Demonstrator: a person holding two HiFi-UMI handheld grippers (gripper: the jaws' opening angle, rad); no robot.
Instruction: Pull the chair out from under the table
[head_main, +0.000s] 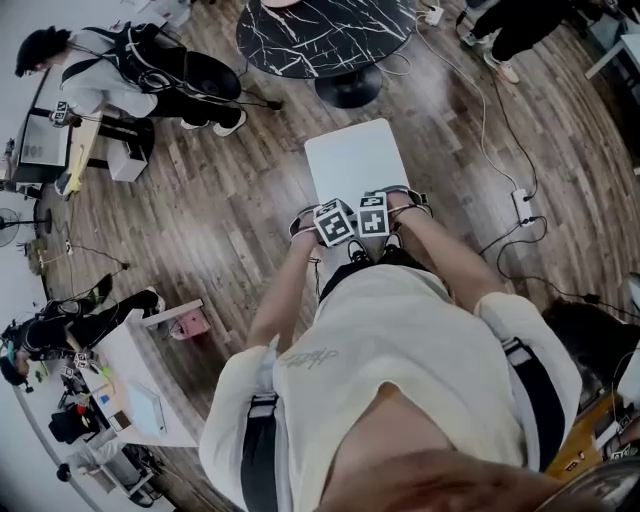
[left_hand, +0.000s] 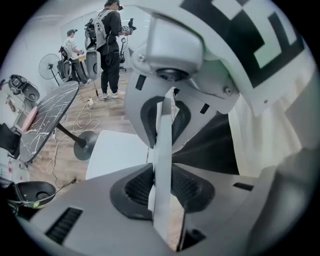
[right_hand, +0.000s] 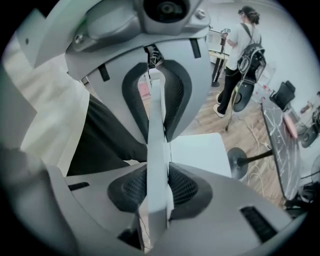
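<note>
A white chair stands just short of the round black marble table (head_main: 325, 35), its seat (head_main: 355, 160) outside the tabletop's outline. Both grippers sit side by side on the top edge of the thin white backrest (left_hand: 162, 150). My left gripper (head_main: 335, 222) is shut on that edge, the dark pads (left_hand: 135, 187) pressing from both sides. My right gripper (head_main: 375, 213) clamps the same panel (right_hand: 156, 150) right beside it. Each gripper view shows its own jaws low in the frame, left gripper (left_hand: 162, 190) and right gripper (right_hand: 156, 192), with the other gripper above. The chair legs are hidden.
Wood floor all round. Cables (head_main: 500, 150) and a power strip (head_main: 522, 205) lie to the right. One person (head_main: 130, 75) crouches at upper left, another (head_main: 60, 330) at left by a white desk (head_main: 140, 390). The table's pedestal base (head_main: 345, 90) stands just beyond the seat.
</note>
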